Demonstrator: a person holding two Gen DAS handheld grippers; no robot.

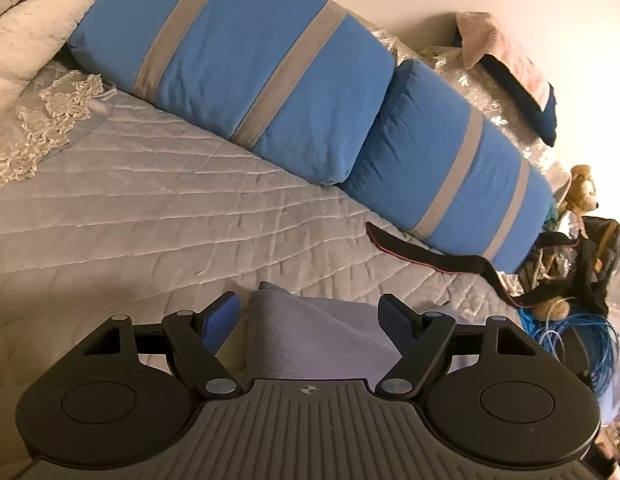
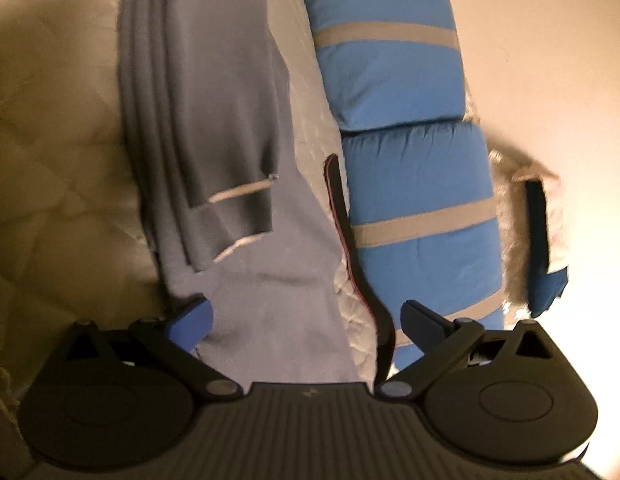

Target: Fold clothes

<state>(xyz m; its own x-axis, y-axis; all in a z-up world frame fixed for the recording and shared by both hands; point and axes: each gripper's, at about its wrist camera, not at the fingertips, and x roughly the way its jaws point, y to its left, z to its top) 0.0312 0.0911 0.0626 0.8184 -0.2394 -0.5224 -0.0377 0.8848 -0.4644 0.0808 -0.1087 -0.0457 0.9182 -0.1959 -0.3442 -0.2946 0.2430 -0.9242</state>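
A grey garment (image 2: 214,112) lies lengthwise on the quilted bedspread (image 1: 150,216), folded into a long strip with a sleeve cuff laid over it. In the right wrist view my right gripper (image 2: 308,316) is open just above the garment's paler near end. Its left fingertip (image 2: 194,318) is at the cloth's edge and its right one is over a black strap. In the left wrist view a corner of the same grey cloth (image 1: 302,332) lies between the wide-apart blue pads of my left gripper (image 1: 310,314), which is open; neither pad presses on it.
Two blue pillows with grey stripes (image 1: 250,64) (image 1: 454,168) line the bed's far side by the wall. A black strap with a red edge (image 1: 430,256) lies beside them. A cream comforter and lace (image 1: 38,40) lie at the left; a plush toy (image 1: 578,188) and blue cables (image 1: 578,344) at the right.
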